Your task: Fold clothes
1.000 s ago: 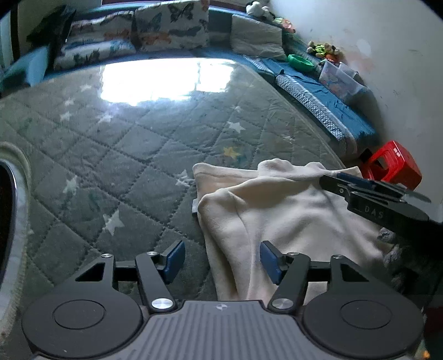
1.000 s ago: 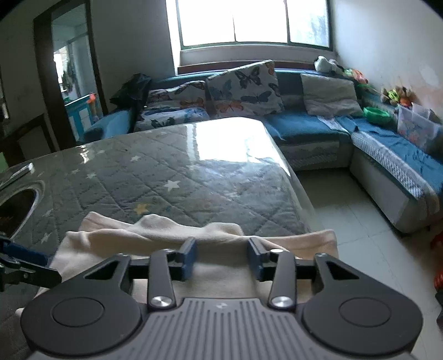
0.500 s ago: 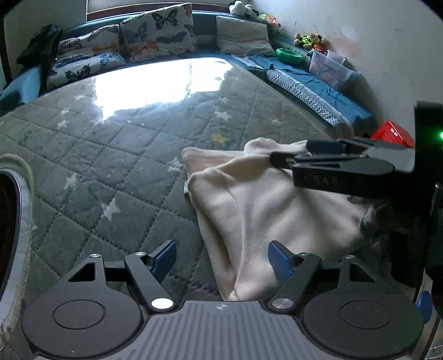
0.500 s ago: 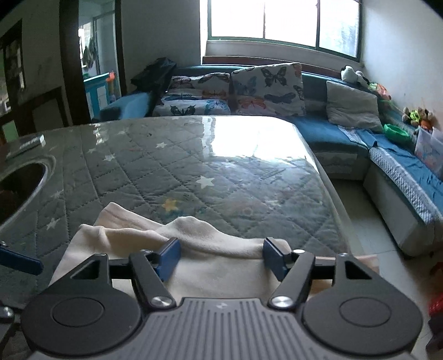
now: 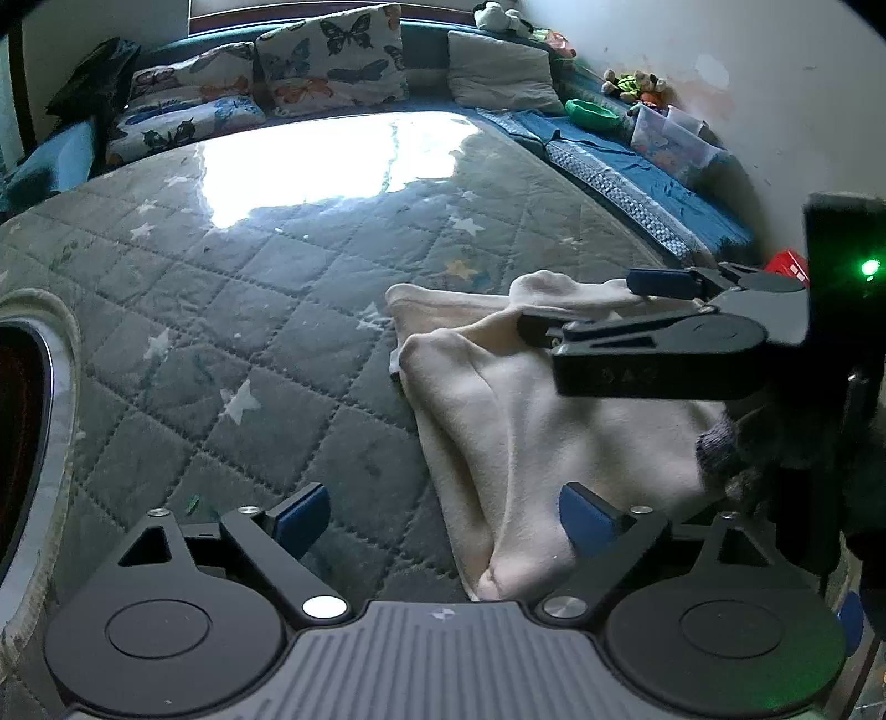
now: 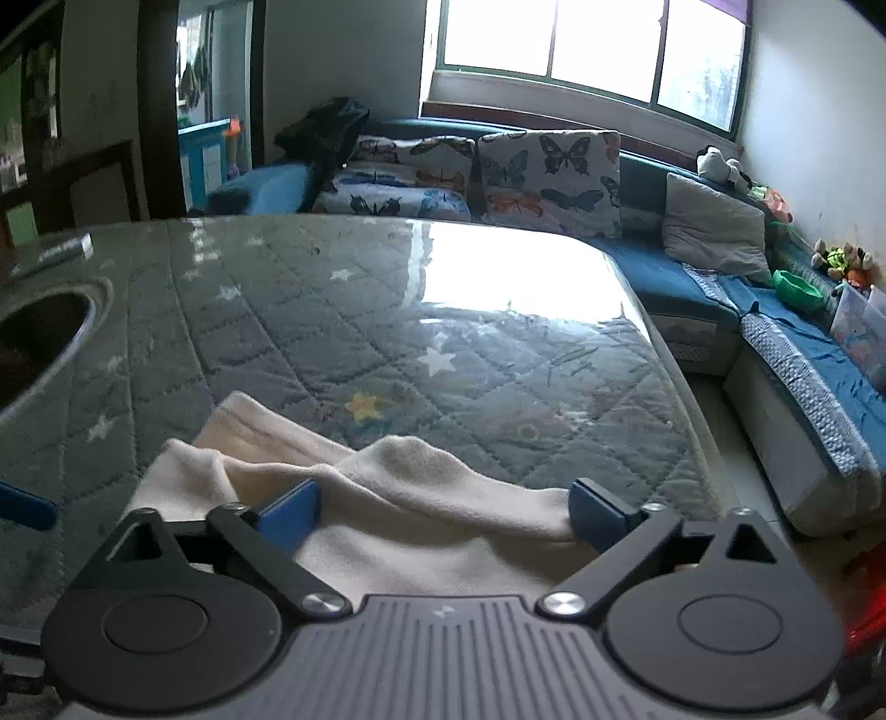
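cream fleece garment lies partly folded, bunched at desk near edge. your left gripper and right gripper jaws both spread, holding nothing. mid-fold or finishing: can't tell.

Window light glares on the quilted table beside a blue sofa.

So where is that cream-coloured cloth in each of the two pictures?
Left wrist view: the cream cloth lies right of centre on the quilted table, running down to the left gripper.
Right wrist view: it fills the bottom centre, under the open right gripper.
Shared landmark: the butterfly cushion on the sofa behind.
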### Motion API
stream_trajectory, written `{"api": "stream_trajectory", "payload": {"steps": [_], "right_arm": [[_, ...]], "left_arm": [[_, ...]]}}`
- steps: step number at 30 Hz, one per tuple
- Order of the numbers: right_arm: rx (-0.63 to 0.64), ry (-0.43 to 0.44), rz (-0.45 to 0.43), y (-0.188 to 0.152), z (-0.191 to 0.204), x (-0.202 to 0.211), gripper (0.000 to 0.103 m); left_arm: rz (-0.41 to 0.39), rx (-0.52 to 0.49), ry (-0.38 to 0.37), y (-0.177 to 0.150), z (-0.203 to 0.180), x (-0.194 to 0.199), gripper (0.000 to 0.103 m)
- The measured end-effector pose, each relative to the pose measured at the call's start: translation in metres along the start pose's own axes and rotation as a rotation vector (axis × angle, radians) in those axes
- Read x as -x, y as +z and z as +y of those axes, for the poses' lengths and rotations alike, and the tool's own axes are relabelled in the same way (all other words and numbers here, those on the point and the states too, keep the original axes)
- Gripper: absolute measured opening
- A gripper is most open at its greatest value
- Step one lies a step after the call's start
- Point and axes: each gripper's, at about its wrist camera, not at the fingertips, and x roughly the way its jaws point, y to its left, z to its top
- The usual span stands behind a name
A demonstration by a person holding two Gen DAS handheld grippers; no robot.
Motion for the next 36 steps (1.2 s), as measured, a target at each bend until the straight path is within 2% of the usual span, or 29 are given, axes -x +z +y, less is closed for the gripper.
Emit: {"api": "stream_trajectory", "payload": {"steps": [9, 22, 29, 36], "right_arm": [[0.000, -0.020, -0.013, -0.007, -0.003, 0.016, 0.103], [0.005, -0.098, -0.057, -0.065, -0.015, 0.069, 0.103], [-0.092, -0.096, -0.093, -0.095, -0.032, 0.093, 0.103], [-0.141, -0.092, -0.129, -0.099, -0.038, 0.112, 0.103]], "left_arm": [[-0.009, 0.012, -0.001, -0.003, 0.004, 0.003, 0.103], [-0.010, 0.025, -0.006, -0.011, 0.007, 0.006, 0.103], [-0.006, 0.035, -0.009, -0.012, 0.010, 0.003, 0.103], [-0.004, 0.034, -0.007, -0.013, 0.011, 0.004, 0.103]]}}
